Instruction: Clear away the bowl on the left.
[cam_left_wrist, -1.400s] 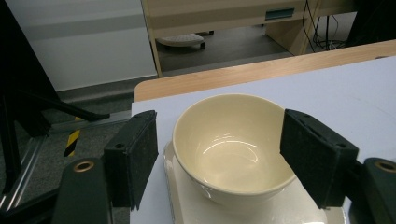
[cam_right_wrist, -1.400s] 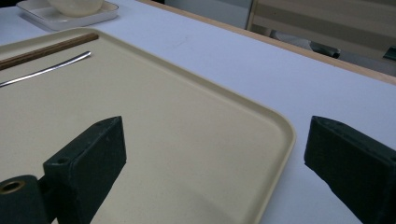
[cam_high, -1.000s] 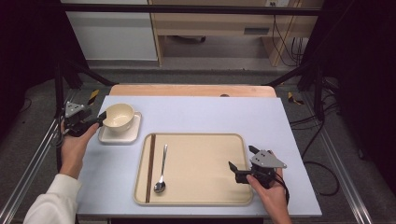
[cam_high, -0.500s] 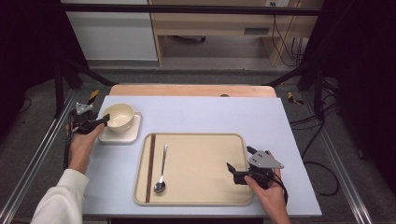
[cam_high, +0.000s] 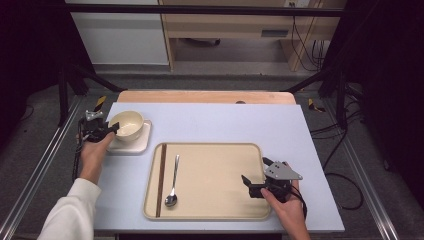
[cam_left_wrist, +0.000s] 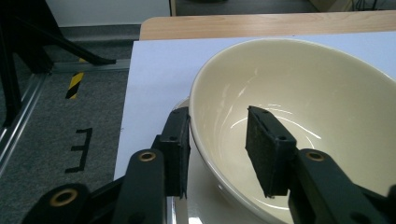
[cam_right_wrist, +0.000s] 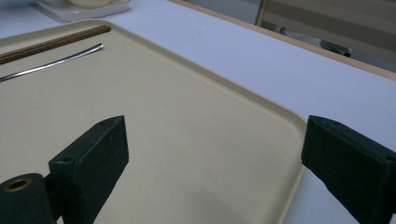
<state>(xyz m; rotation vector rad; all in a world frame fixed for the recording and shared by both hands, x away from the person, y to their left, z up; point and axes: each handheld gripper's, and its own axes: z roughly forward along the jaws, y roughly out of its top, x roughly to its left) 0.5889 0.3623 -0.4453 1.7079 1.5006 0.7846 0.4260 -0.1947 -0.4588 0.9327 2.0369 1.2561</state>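
Note:
A cream bowl (cam_high: 128, 123) (cam_left_wrist: 327, 84) stands on a square white plate (cam_high: 139, 146) at the table's left. My left gripper (cam_high: 113, 129) (cam_left_wrist: 218, 122) straddles the bowl's near rim, one jaw outside the wall and one inside. Its jaws have just been closing; the inner pad (cam_left_wrist: 266, 149) still stands off the wall, so the gripper is open. My right gripper (cam_high: 256, 171) (cam_right_wrist: 215, 135) hovers wide open over the right end of the beige tray (cam_high: 220, 165) (cam_right_wrist: 187, 130), with nothing between its jaws.
On the tray's left part lie a metal spoon (cam_high: 173, 180) (cam_right_wrist: 56, 63) and dark brown chopsticks (cam_high: 161, 180) (cam_right_wrist: 51, 42). The pale blue tabletop (cam_high: 225, 120) ends at a wooden strip (cam_high: 200, 96) at the back. Black frame rails run along both sides.
My left gripper has sunk onto the bowl's rim and its jaws have narrowed around the wall. The right hand has kept still over the tray.

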